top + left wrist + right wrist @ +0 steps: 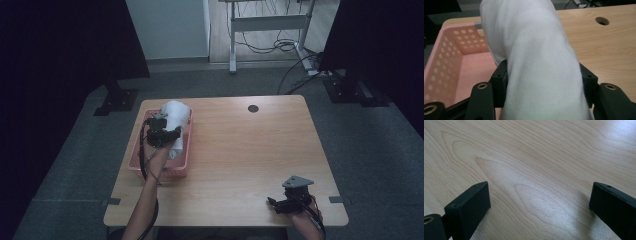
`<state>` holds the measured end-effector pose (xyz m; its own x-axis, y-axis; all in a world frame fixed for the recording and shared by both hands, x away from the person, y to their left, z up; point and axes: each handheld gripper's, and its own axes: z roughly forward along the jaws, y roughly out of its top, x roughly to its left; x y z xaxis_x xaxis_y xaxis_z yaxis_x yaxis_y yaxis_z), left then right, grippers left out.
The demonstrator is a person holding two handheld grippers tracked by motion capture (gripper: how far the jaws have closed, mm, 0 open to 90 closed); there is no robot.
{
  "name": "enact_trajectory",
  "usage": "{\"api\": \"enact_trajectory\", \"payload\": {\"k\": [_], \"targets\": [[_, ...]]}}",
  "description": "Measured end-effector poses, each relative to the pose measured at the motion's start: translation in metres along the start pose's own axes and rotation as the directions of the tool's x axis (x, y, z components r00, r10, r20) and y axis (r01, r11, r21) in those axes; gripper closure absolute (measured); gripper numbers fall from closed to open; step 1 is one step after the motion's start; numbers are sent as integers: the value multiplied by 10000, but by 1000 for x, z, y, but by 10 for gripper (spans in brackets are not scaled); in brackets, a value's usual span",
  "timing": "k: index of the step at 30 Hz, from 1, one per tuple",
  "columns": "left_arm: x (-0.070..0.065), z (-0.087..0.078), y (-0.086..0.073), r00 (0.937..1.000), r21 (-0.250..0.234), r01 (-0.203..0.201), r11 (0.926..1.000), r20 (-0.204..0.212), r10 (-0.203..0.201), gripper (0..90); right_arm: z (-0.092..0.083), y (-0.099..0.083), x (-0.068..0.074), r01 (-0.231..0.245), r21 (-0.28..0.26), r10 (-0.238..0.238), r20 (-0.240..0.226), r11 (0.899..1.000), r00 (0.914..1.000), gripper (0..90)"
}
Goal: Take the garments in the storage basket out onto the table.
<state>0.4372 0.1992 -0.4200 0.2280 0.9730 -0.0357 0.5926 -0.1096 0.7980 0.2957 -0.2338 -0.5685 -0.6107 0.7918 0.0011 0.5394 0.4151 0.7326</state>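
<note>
White cloth (539,62), a thick knit bundle, sat closest to the lens in the left gripper view, pinched between the two black jaws with a pad pressed into each flank. It rose out of the grip and leaned toward the far end of the pink basket (444,65). Basket wall perforated with round holes; floor bare where visible. In the high view the left gripper (162,134) was over the basket (137,150) at the table's left edge, cloth (176,117) standing up from it above the basket's far half. Whether the cloth's lower end touched the basket floor could not be told.

Right gripper (280,204) was near the table's (240,150) front right corner, well apart from the basket. Jaws wide, nothing between them, bare wood (536,170) beneath.

Round cable hole (253,108) near the far edge.
</note>
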Motion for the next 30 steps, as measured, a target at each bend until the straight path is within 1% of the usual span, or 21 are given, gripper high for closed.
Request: {"api": "enact_trajectory", "payload": {"k": [2,5,7,9,13,17,22,26,30], "targets": [[-5,-1,1,9997,-26,40,10000,243,-39,413,0,0,0,2,0,-2,1,10000,10000,31],[-14,0,3,9995,-95,-25,10000,306,28,413,0,0,0,5,0,-5,-5,10000,10000,31],[-19,0,4,9992,-156,51,9999,398,-44,414,0,0,0,10,1,-10,-7,10000,10000,31],[-24,0,5,9990,-177,-2,9998,452,10,413,0,0,0,11,-1,-11,-9,10000,10000,31],[-35,0,5,9983,-259,42,9997,582,-27,413,0,0,0,15,-2,-15,-15,10000,10000,31],[-48,2,5,9977,-335,-5,9994,678,28,413,0,0,0,24,-2,-24,-23,10000,10000,31],[-67,9,3,9976,-447,-133,9989,676,164,413,0,0,0,24,-1,-24,-26,10000,10000,31],[-81,17,-1,9973,-401,-238,9989,678,264,413,0,0,0,26,5,-26,-30,10000,10000,31],[-94,27,-8,9981,-322,-376,9988,474,391,413,0,0,0,52,-7,-52,-39,10000,10000,31]]}}
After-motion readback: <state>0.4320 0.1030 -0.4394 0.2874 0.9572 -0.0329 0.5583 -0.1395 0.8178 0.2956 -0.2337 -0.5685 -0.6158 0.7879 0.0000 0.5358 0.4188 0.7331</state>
